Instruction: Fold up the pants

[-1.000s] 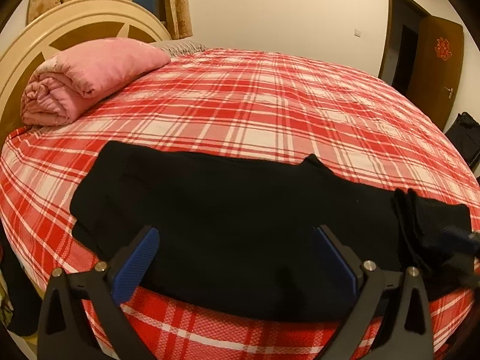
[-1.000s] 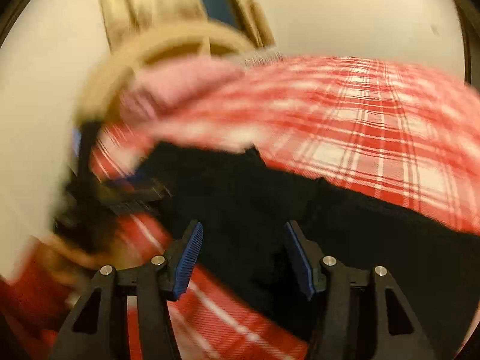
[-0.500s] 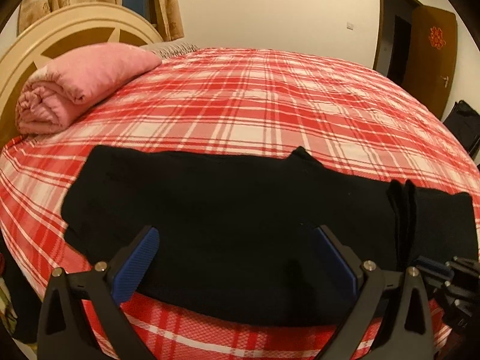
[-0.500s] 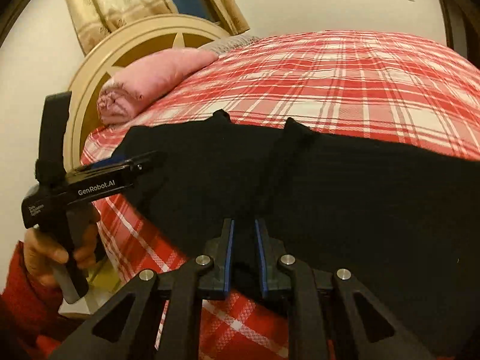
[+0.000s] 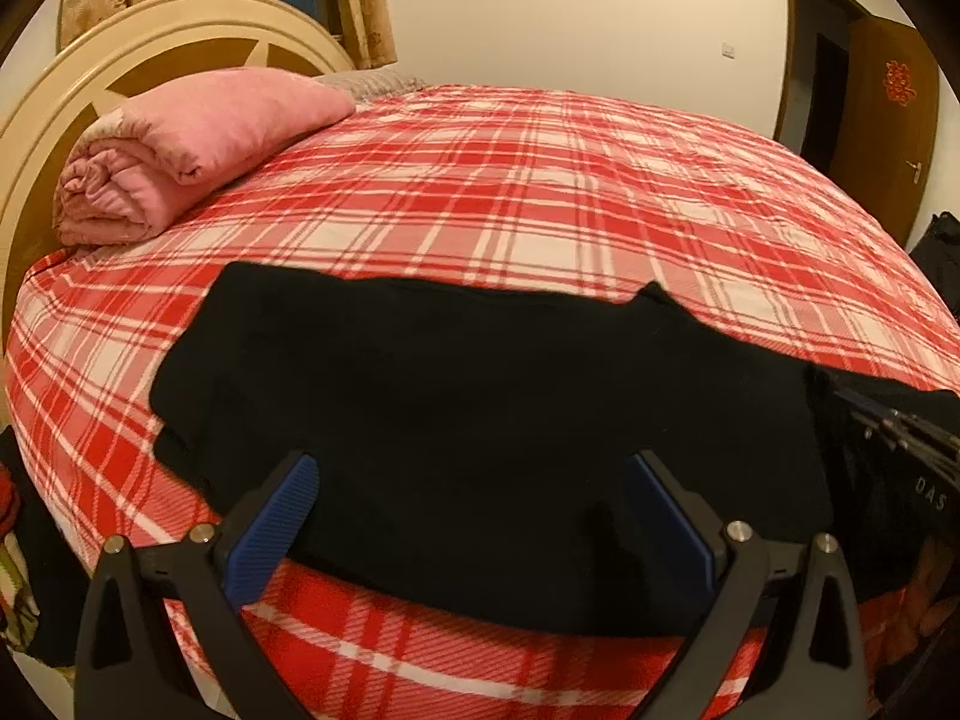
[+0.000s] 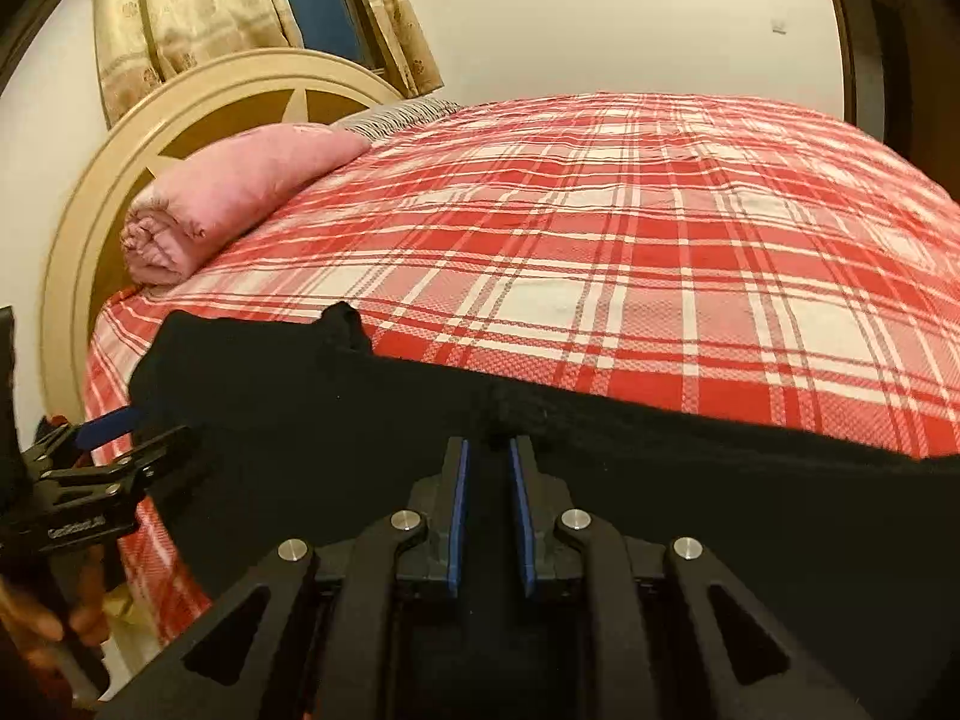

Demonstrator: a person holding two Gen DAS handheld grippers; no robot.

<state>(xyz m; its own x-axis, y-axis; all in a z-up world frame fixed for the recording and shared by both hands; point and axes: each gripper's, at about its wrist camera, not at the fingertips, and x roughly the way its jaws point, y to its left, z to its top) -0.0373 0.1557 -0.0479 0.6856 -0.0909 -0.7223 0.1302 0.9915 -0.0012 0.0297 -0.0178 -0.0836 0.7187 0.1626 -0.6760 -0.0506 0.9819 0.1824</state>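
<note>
Black pants [image 5: 480, 396] lie spread sideways along the near edge of a bed with a red plaid sheet [image 5: 540, 192]. My left gripper [image 5: 474, 516] is open, its blue pads wide apart just above the pants' near edge. My right gripper [image 6: 489, 480] is shut on a bunched fold of the pants [image 6: 360, 420] near their right part, and lifts it slightly. The right gripper also shows at the right edge of the left wrist view [image 5: 900, 438]. The left gripper shows at the left of the right wrist view [image 6: 102, 468].
A rolled pink blanket [image 5: 192, 144] lies by the round cream headboard [image 5: 120, 72] at the back left. A brown door [image 5: 882, 108] stands open at the far right. Curtains [image 6: 240, 6] hang behind the headboard. The bed's front edge drops off right below the grippers.
My right gripper closed on a fold of the pants and moved forward over them. My left gripper stayed open and shifted only slightly.
</note>
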